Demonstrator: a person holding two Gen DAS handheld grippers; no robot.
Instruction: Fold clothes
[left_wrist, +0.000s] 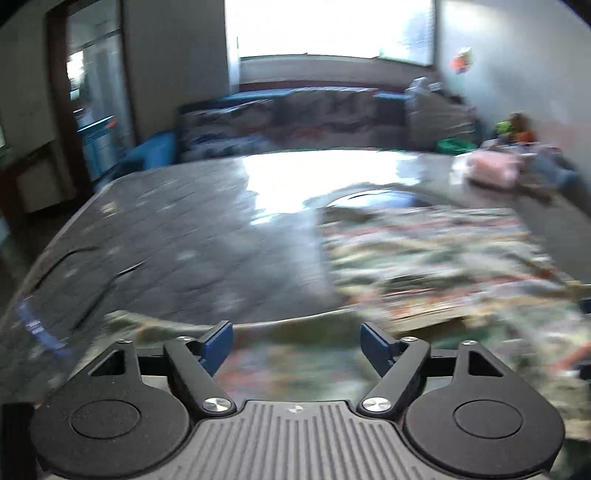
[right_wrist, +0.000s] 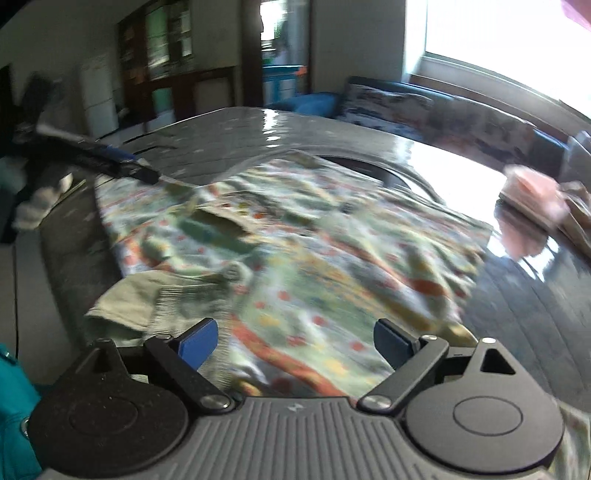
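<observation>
A green garment (right_wrist: 288, 236) printed with orange, red and yellow motifs covers a glossy grey table (left_wrist: 177, 236); gripper fingertips (right_wrist: 201, 345) are blue.

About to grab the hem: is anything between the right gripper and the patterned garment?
Nothing visible. The right gripper is open right above the patterned garment, which lies spread on the table. The pink item sits far off to the side.
</observation>
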